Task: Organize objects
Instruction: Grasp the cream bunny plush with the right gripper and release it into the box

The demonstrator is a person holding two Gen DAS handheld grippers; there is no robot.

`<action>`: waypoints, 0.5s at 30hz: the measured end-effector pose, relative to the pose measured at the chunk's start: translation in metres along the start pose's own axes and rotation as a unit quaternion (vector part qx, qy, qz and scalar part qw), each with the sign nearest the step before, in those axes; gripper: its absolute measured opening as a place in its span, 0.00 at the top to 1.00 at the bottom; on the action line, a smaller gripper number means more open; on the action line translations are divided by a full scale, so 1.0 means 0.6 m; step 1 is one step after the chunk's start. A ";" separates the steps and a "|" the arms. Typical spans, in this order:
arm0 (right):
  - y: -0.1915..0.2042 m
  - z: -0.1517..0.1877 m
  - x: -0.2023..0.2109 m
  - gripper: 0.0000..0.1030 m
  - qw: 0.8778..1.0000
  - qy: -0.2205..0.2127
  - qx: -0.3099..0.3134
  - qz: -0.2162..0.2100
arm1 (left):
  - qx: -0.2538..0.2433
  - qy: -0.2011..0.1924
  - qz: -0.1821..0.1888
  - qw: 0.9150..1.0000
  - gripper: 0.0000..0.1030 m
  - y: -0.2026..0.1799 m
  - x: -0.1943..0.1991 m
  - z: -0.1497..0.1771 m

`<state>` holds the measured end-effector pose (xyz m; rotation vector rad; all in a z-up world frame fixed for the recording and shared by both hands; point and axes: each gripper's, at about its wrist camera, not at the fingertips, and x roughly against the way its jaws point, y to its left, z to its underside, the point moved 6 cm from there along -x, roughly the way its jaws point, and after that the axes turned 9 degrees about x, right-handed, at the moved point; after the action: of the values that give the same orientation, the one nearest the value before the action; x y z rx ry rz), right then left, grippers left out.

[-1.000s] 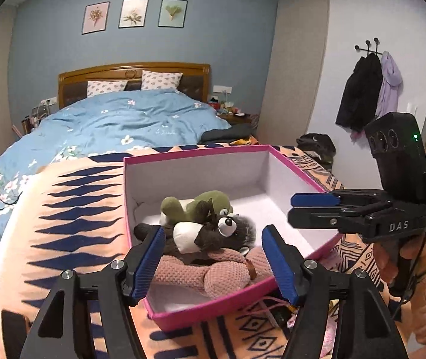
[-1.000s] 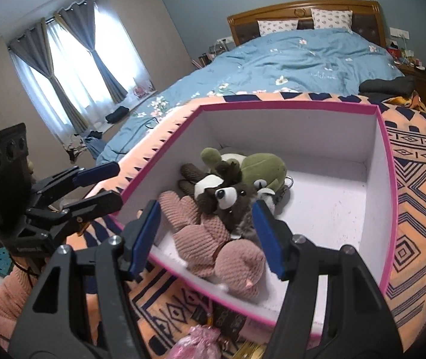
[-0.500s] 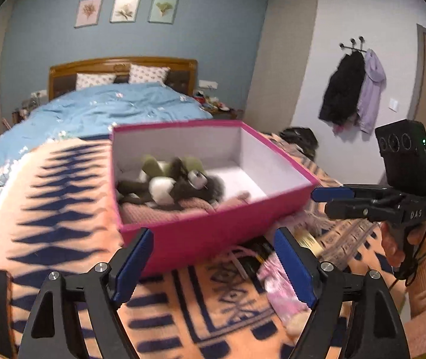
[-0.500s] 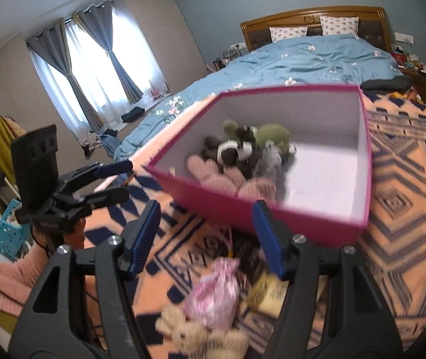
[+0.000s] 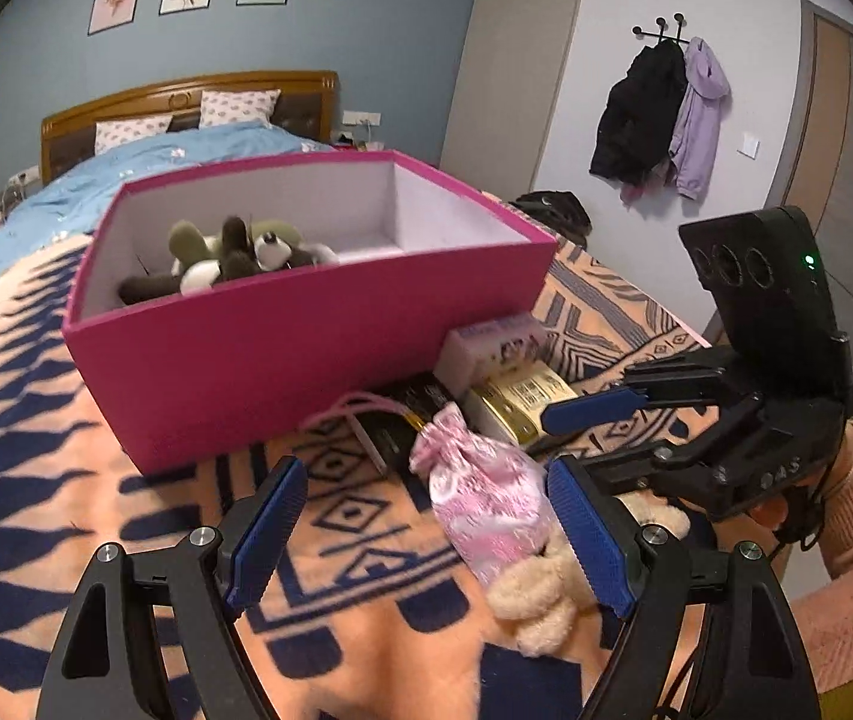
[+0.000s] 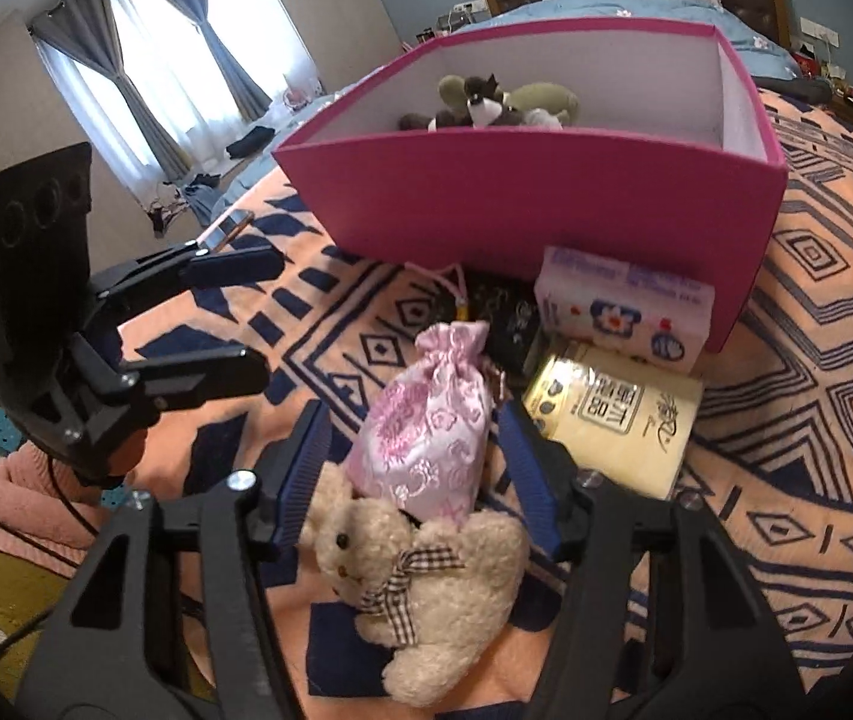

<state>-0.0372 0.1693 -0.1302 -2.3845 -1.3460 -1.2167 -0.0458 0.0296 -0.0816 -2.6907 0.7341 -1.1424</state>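
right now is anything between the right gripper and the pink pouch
Nothing visible. The right gripper is open, with the pink pouch already sitting between its fingers. The cream teddy bear lies just below the pouch, touching it, not blocking the approach.

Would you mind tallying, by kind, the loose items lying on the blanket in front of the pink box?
Plush toys: 1, the cream bear
Drawstring pouches: 1, the pink pouch
Tissue packs: 2, the white floral pack and the yellow pack
Dark flat packages: 1, the black package
Total: 5. The toys heaped inside the pink box are not counted.
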 end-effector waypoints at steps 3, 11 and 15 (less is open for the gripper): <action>-0.004 0.010 -0.005 0.47 1.000 0.007 -0.004 -0.002 | -0.002 0.010 -0.004 1.000 0.18 0.001 -0.004 0.015; -0.025 0.063 0.024 0.47 0.999 0.011 -0.051 -0.009 | -0.018 0.034 0.013 0.999 0.18 -0.020 -0.017 0.044; -0.035 0.090 0.028 0.47 0.997 0.019 -0.076 -0.019 | -0.028 0.047 0.024 0.998 0.18 -0.034 -0.029 0.053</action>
<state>-0.0176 0.2183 -0.1589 -2.4315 -1.3381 -1.4143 -0.0258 0.0535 -0.1093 -2.6634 0.8527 -1.2629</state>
